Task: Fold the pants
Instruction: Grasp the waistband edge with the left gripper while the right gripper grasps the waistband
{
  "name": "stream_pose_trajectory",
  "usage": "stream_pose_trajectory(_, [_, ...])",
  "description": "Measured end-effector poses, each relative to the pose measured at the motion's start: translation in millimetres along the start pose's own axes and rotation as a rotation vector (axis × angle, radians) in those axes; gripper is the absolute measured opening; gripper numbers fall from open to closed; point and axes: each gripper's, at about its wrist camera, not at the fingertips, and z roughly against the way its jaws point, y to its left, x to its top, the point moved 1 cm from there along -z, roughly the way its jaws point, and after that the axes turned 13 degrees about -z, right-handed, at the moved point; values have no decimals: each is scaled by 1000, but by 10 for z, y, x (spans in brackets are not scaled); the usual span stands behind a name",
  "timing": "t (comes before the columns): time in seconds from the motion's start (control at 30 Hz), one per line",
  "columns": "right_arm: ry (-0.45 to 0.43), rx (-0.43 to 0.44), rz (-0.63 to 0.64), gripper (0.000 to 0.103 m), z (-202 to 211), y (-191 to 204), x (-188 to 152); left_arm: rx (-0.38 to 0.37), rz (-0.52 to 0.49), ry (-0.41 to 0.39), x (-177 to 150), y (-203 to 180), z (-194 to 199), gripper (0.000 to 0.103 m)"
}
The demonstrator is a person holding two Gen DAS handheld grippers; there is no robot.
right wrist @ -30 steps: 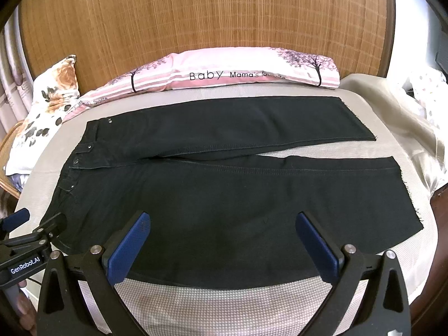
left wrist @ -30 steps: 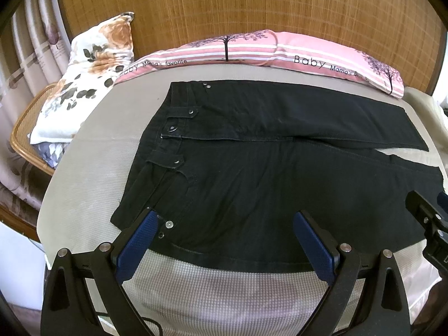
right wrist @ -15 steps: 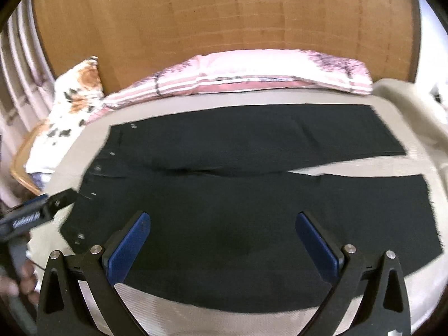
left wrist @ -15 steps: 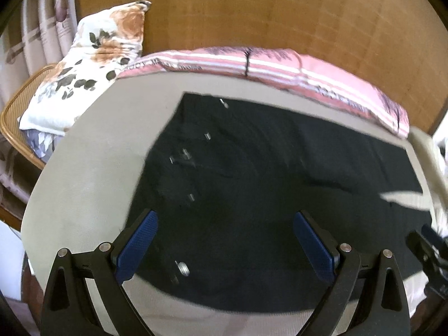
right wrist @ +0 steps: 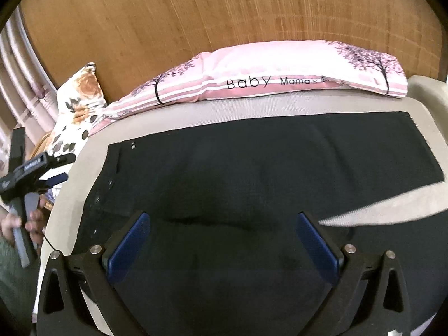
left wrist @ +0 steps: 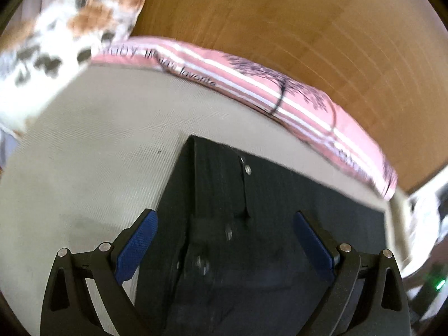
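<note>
The black pants (right wrist: pixel 252 184) lie spread flat on the bed (right wrist: pixel 280 109), waistband to the left and both legs running to the right, with a wedge of bare bed cover showing between the hems at the right. The step in hand appears to be the approach for the first fold, one leg over the other; no fold is made yet. The left gripper (left wrist: pixel 224 240) hovers over the waistband end near the metal buttons (left wrist: pixel 247 170), jaws released and spread wide, holding nothing. The right gripper (right wrist: pixel 224 235) hovers over the middle of the legs, jaws likewise released and empty. In judgement, the next move calls for each gripper to descend to an edge of the near leg, left at the waist and right toward the hem, clench on a single layer, and lift together so the cloth carries over evenly. A pink striped pillow (right wrist: pixel 280 81) lies along the far edge of the bed against the woven headboard (right wrist: pixel 224 14), and a floral pillow (right wrist: pixel 81 106) sits at the left corner; both are apart from the pants and obstruct nothing. The left wrist view is motion-blurred, so fine detail there is uncertain
</note>
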Motion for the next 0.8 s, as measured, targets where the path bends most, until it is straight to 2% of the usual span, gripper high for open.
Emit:
stream_pose_trajectory(0.13, [28, -13, 17, 103, -260, 77, 117, -133, 119, 31, 197, 307, -301, 95])
stream_pose_trajectory(0.17, [36, -20, 23, 103, -345, 102, 152, -157, 137, 40, 239, 364, -384, 89])
stream_pose_trajectory(0.2, [41, -21, 24, 103, -396, 109, 164, -168, 144, 49, 263, 394, -437, 80])
stream_pose_trajectory(0.4, [72, -27, 43, 103, -747, 199, 296, -233, 179, 90, 351, 582, -753, 61])
stream_pose_trajectory(0.57, [90, -30, 71, 103, -966, 272, 348, -277, 168, 99, 413, 625, -919, 52])
stream_pose_trajectory(0.7, [98, -26, 80, 103, -1103, 316, 382, -334, 171, 109, 460, 647, -1033, 35])
stream_pose_trajectory(0.8, [105, -14, 90, 103, -1176, 342, 413, -366, 148, 123, 482, 636, -1083, 32])
